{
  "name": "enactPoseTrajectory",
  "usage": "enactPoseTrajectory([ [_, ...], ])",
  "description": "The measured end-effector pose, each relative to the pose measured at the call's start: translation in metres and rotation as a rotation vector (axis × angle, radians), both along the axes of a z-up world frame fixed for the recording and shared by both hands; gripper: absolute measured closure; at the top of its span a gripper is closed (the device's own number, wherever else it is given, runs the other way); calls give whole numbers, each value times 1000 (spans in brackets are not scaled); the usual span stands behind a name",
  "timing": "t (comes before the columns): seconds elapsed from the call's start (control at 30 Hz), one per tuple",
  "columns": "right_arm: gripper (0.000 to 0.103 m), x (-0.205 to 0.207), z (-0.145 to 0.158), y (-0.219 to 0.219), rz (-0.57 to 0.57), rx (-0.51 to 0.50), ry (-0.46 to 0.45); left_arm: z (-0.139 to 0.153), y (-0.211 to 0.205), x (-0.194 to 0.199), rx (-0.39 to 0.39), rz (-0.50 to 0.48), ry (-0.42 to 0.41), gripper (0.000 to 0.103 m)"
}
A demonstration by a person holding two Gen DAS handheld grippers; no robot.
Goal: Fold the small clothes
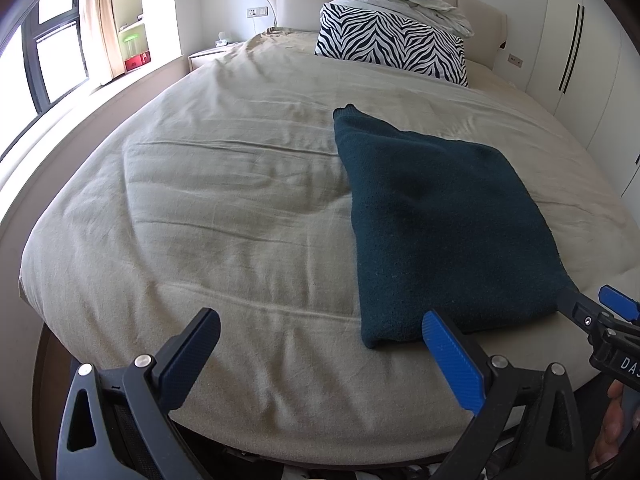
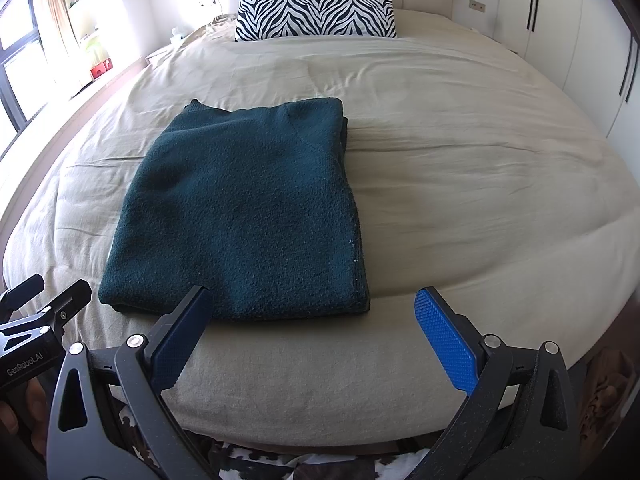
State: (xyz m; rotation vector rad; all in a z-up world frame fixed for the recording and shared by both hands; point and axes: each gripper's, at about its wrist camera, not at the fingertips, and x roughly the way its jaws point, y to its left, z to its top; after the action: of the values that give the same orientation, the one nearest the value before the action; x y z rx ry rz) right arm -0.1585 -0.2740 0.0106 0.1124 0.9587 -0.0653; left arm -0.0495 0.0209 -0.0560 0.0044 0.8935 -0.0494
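Both sets of jaws stand wide apart and hold nothing. The left gripper (image 1: 320, 356) hovers over the near edge of the bed (image 1: 224, 208), with the folded sweater (image 1: 440, 216) lying ahead and to its right, its near corner just past the right finger. The right gripper (image 2: 316, 336) faces the sweater's near edge, which lies ahead toward its left finger. A zebra pillow (image 2: 316, 10) lies at the head.
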Motion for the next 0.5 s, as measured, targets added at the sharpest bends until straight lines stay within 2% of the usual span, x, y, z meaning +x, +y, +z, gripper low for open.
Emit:
enactPoseTrajectory([
  [0.2,0,-1,-1,-2,3,6,3,-2,-2,1,-3,-7,17,0],
  [0.37,0,1,0,-5,2,9,3,-3,-8,3,32,-10,31,0],
  [0.5,0,1,-1,-7,2,14,7,-3,-7,1,19,-15,27,0],
])
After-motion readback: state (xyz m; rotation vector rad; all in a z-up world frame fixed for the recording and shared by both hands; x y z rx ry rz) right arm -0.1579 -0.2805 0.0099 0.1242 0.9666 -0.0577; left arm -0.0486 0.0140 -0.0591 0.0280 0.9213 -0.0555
